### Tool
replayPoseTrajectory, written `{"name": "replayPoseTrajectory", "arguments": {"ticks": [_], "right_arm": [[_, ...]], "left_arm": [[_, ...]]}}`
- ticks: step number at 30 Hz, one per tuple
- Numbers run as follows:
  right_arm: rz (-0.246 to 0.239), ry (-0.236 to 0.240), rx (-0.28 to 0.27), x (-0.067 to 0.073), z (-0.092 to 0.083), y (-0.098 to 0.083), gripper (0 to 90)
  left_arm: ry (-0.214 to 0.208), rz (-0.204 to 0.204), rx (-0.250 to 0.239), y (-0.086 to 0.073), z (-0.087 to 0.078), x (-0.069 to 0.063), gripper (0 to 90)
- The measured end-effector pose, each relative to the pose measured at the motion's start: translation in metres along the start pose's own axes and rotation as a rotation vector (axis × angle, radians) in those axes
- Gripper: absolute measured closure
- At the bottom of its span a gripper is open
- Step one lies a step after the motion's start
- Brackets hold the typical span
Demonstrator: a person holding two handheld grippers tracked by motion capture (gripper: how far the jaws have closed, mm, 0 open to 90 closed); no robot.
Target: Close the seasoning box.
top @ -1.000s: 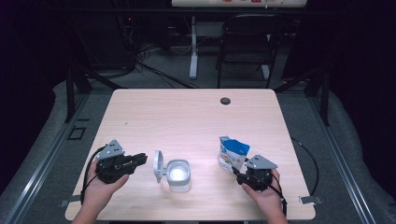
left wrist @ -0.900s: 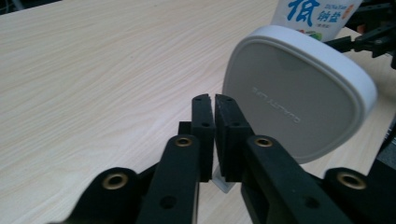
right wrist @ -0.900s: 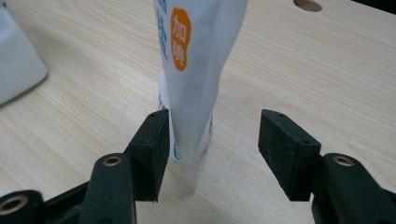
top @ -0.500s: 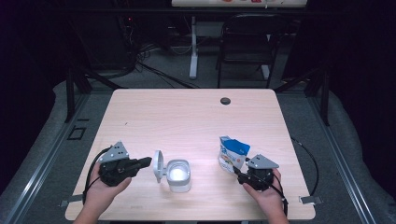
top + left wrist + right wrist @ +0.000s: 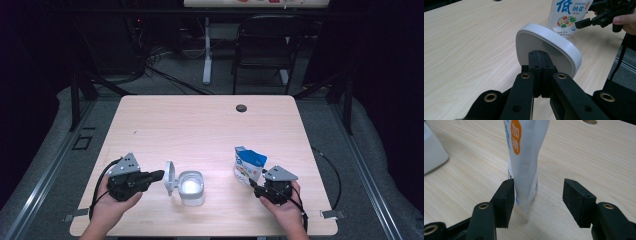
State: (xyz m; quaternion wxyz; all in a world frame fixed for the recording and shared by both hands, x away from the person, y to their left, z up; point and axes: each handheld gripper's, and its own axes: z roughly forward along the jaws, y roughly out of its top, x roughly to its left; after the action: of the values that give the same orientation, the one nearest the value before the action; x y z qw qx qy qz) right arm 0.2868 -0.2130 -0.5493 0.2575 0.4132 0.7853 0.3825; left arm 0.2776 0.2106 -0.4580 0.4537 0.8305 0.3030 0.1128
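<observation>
Since the earlier frame, left tool (image 5: pixel 159 175) has edged toward the lid (image 5: pixel 170 178), jaws clenched empty behind it. Right tool (image 5: pixel 537 200) stands released, straddling the upright pouch (image 5: pixel 525 157) on the desk (image 5: pixel 200 125).

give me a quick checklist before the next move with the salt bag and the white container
1. Container open, lid flipped up: ok.
2. Left gripper jaws shut, tips at the lid's outer face: ok.
3. Salt bag standing upright on the table: ok.
4. Right gripper gripping the bag: not ok, jaws open; the bag stands against one jaw, clear gap to the other.
5. Bag top opened for pouring: cannot tell.
</observation>
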Motion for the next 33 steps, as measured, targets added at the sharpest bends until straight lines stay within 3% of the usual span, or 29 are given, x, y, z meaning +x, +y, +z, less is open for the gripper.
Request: {"name": "replayPoseTrajectory", "arguments": {"ticks": [13,19,33], "right_arm": [[0.004,0.003,0.004,0.000,0.000,0.000,42.5],[-0.003,0.003,0.007,0.001,0.001,0.000,42.5],[0.004,0.006,0.008,0.001,0.002,-0.001,42.4]], "left_arm": [[-0.015,0.002,0.002,0.001,0.005,-0.005,90.0],[-0.039,0.032,0.021,0.002,0.014,-0.014,90.0],[-0.038,0.041,0.027,0.002,0.017,-0.017,90.0]]}}
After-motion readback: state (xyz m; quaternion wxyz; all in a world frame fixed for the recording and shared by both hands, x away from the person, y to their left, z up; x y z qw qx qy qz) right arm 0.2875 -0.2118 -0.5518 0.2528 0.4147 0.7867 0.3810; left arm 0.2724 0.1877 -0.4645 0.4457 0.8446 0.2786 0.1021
